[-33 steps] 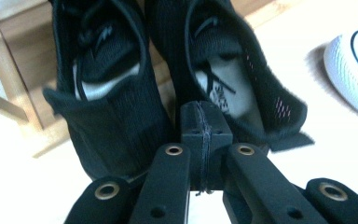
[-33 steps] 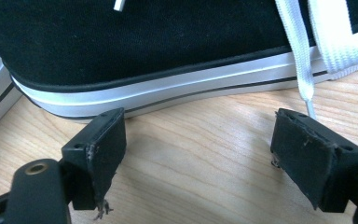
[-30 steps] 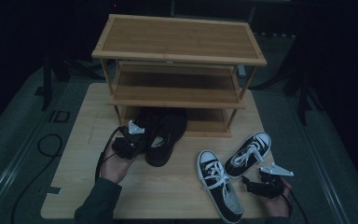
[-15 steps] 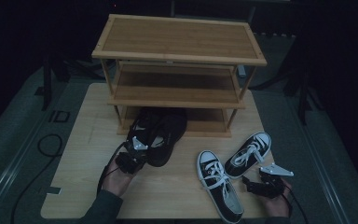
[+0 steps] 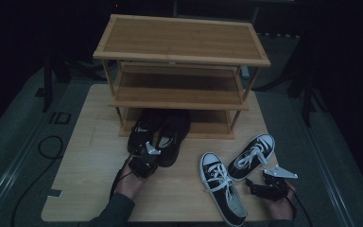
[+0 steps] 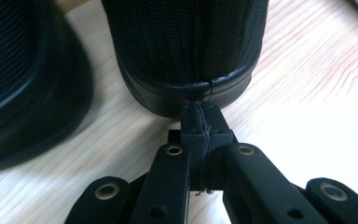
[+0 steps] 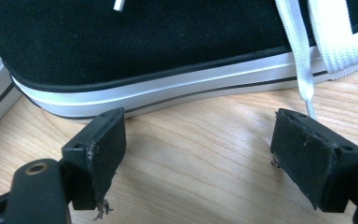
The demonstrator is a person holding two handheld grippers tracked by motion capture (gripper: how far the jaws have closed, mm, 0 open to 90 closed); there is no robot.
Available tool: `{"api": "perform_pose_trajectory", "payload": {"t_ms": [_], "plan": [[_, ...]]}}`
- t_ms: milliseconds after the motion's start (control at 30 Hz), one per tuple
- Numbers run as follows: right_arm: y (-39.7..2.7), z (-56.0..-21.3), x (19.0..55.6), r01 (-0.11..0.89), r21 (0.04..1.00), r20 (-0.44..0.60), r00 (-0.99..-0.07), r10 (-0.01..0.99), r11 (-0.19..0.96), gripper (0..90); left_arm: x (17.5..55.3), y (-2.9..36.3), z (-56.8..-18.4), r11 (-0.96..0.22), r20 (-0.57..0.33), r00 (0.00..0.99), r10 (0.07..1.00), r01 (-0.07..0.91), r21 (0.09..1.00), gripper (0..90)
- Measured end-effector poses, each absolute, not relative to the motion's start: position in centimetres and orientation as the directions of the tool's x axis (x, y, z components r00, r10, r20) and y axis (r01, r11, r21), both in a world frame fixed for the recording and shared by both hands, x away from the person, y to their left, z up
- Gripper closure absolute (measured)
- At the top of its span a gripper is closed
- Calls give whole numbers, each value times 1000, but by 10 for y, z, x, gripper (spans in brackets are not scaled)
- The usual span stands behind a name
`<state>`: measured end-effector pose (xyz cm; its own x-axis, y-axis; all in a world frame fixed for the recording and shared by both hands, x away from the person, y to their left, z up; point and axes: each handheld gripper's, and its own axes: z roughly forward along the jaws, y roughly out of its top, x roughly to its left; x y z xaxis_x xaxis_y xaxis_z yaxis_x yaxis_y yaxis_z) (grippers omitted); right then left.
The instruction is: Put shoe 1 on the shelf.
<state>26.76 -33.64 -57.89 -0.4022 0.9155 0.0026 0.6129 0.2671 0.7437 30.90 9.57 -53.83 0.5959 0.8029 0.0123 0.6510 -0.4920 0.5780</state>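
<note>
The pair of black slip-on shoes (image 5: 159, 134) is sitting on the table with its toes under the bottom shelf of the wooden shoe rack (image 5: 182, 71), heels toward the person. The left gripper (image 5: 144, 160) has been drawing back and sinking since a second ago: then it was up against the left shoe's opening, now it is lying low at the heels. In the left gripper view its jaws are clenched together with nothing between them, the tips just at the heel (image 6: 186, 88) of one shoe, whether touching cannot be told. Judged from this, the black pair is already delivered and the gripper is either nudging it in or backing off.

The right gripper (image 5: 267, 187) is resting in the same spot at the table's near right corner. Its jaws are standing wide apart and empty, in the right gripper view facing the white sole (image 7: 158, 91) of a black-and-white sneaker (image 5: 223, 191). The second sneaker (image 5: 251, 150) is lying just beside the first, angled away. This pair is likely next.

The table (image 5: 90, 156) is pale wood, bare apart from the shoes and rack. Grey flooring with a trailing cable (image 5: 47, 151) is surrounding it; the room beyond is dark.
</note>
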Motion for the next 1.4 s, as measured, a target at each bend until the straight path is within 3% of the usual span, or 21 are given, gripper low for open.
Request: {"api": "perform_pose_trajectory", "payload": {"t_ms": [400,667,1400], "plan": [[-336,-579,268,613,744,3,-402,915,267,178,331,55,-527,-489,17,602,798,630,604,900],[-336,-579,268,613,744,3,-402,915,267,178,349,36,-522,-513,69,597,800,620,594,900],[-337,-579,268,613,744,3,-403,915,267,178,390,32,-521,-466,68,530,845,668,580,900]]}}
